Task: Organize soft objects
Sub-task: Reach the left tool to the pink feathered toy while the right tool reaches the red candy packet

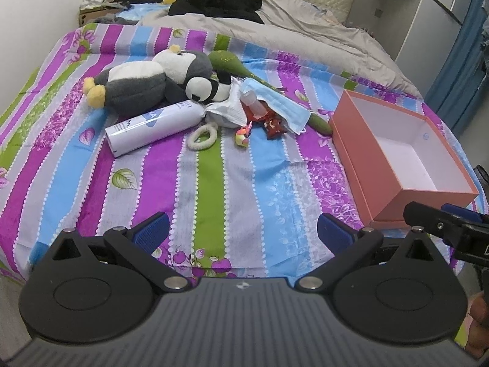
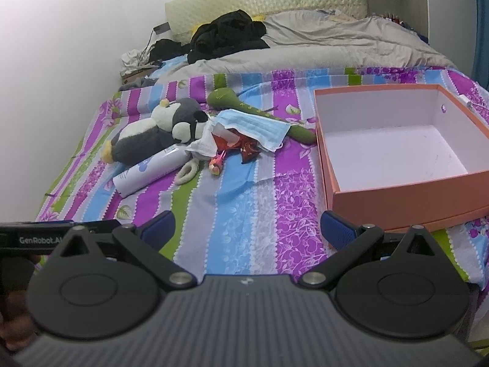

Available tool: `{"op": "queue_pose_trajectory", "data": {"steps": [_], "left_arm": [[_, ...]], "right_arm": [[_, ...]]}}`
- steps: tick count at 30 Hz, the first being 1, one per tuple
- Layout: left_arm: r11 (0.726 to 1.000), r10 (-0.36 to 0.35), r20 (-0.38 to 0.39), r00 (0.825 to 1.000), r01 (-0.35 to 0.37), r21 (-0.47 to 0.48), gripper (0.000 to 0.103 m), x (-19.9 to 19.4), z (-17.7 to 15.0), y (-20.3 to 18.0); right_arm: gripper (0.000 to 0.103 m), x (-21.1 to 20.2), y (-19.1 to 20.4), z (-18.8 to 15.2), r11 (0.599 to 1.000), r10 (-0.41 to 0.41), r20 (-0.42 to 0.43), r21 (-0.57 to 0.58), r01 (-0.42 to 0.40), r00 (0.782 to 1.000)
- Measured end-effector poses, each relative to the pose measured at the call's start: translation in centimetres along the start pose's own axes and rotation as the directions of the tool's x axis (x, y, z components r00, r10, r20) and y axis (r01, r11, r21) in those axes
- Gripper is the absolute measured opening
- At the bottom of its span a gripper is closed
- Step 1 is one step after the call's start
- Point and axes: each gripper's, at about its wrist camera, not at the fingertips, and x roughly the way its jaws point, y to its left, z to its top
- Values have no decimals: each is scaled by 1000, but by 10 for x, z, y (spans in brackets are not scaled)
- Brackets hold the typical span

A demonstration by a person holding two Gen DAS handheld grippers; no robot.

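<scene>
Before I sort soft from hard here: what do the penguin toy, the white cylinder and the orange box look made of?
Penguin toy: plush fabric, fuzzy matte pile, sagging shape, so soft. White cylinder: a glossy printed skin with highlights, perhaps plastic film or a hard shell; its stiffness cannot be told. Orange box: probably paperboard, matte, with thin straight walls, crisp corners and white lining.

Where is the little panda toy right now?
In both views the panda lies mid-bed, leaning against the grey penguin plush, just left of the blue face mask.
</scene>
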Motion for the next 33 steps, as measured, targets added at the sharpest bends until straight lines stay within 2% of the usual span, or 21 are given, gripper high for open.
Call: {"op": "queue_pose_trajectory", "data": {"steps": [13,19,23,27,33], "left_arm": [[999,21,-45,999,-23,-45,103,31,1,15],[998,16,-53,998,-20,-60,103,52,9,23],[997,4,-49,999,-8,-71,103,72,19,28],[992,-33,-37,999,28,-123,103,101,29,36],[989,-41,-23,999,38,-146,103,149,46,45]], "right_arm": [[103,27,4,9,1000,23,-43,-4,-23,999],[103,52,7,18,999,24,-68,-22,-26,997],[103,73,8,24,999,28,-86,-16,-30,996],[103,97,11,34,997,10,-84,-74,-16,996],[103,140,0,56,998,58,-74,-24,-60,996]]}}
